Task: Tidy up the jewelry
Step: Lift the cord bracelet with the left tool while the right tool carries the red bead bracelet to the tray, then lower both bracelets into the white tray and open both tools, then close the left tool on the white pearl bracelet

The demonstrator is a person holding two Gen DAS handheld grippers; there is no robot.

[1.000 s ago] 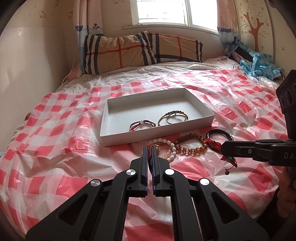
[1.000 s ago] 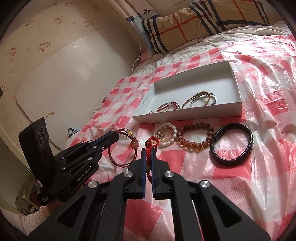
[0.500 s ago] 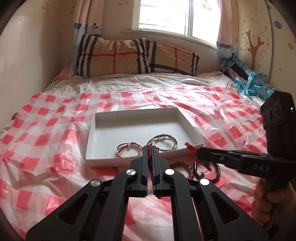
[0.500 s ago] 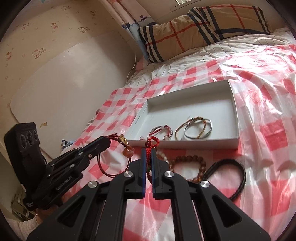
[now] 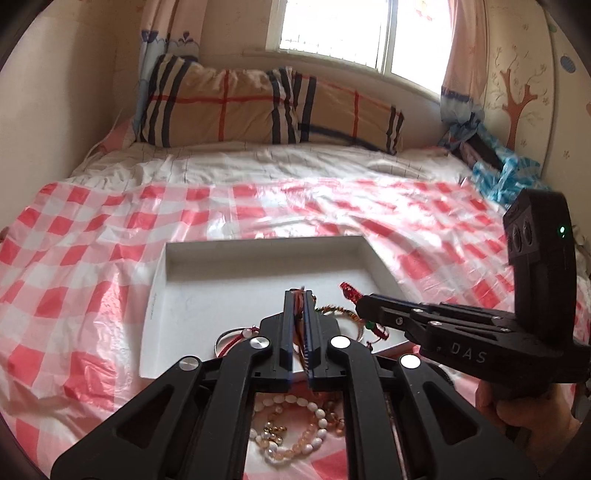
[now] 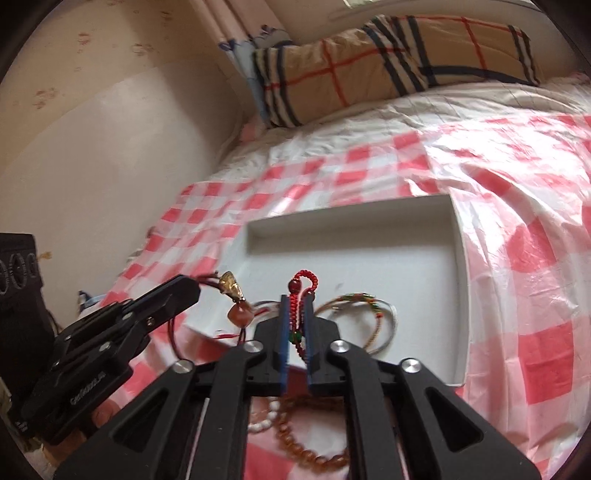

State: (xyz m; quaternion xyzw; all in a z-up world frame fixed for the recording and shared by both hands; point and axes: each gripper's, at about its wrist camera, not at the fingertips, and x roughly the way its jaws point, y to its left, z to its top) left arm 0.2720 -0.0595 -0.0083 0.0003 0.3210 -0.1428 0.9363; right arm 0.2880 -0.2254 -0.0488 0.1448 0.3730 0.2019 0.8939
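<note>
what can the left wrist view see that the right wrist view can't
Only the left wrist view shows the window, the tree picture on the wall and the blue bag.

Only the right wrist view shows the gold and orange charms on the cord hanging from the left claw, and the brown bead bracelet.

Both show the white tray, the plaid pillow, the checked sheet and the red cord bracelet between the right claw's jaws, which have just been opening.

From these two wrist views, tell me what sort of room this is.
Most likely a bedroom: the work surface is a bed with a plaid pillow at its head, under a curtained window. A checked plastic sheet covers it, and on that stands a white tray.
</note>
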